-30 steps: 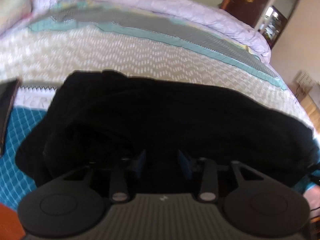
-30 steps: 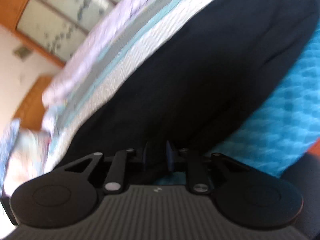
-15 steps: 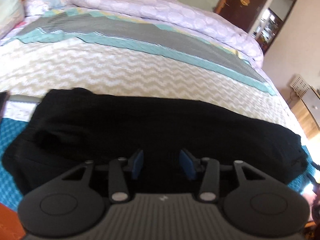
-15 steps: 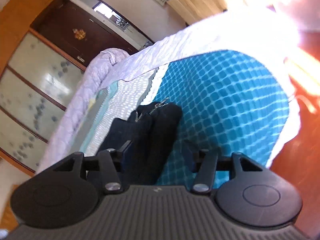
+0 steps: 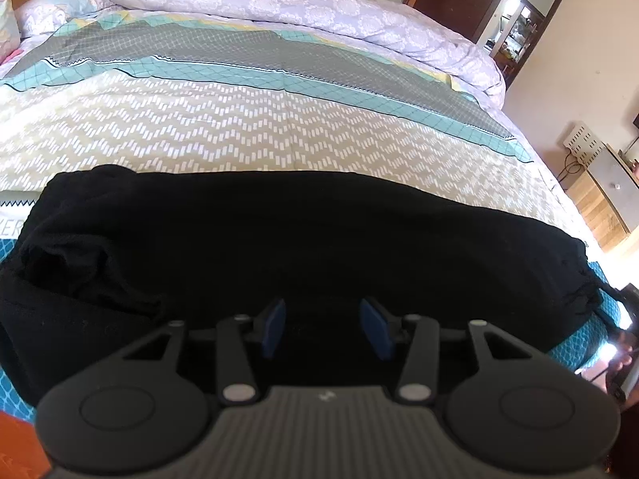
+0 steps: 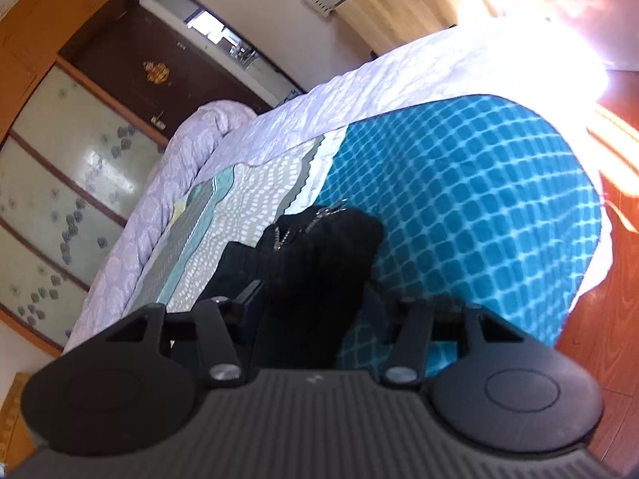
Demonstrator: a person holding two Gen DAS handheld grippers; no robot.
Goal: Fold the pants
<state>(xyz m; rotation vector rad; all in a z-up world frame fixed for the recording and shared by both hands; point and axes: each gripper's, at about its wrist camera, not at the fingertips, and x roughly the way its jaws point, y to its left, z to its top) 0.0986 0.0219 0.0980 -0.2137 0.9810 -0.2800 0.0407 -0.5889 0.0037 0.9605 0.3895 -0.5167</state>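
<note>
Left wrist view first: the left gripper (image 5: 321, 327) hovers over the near edge of the black pants (image 5: 279, 239), its blue pads (image 5: 273, 325) partly apart with nothing pinched between them, only dark cloth lying below. Its jaws have just been opening a bit. The pants lie as a long folded band across the near part of the bed (image 5: 239, 127), running left to right, with a lumpy bunched bit at the left end. Past them is the zigzag bedspread, then a grey and teal stripe, then a rolled lilac quilt (image 5: 319, 8) at the far side.

From the right wrist, the right gripper (image 6: 315, 303) sits at the end of the pants (image 6: 319, 247), jaws standing fairly wide after just opening. The cloth end runs up between the fingers, but I can't see the pads pressing it. A zipper shows at the far tip of that end. To the right is the teal checked blanket (image 6: 479, 207), then wood floor (image 6: 607, 319).
</note>
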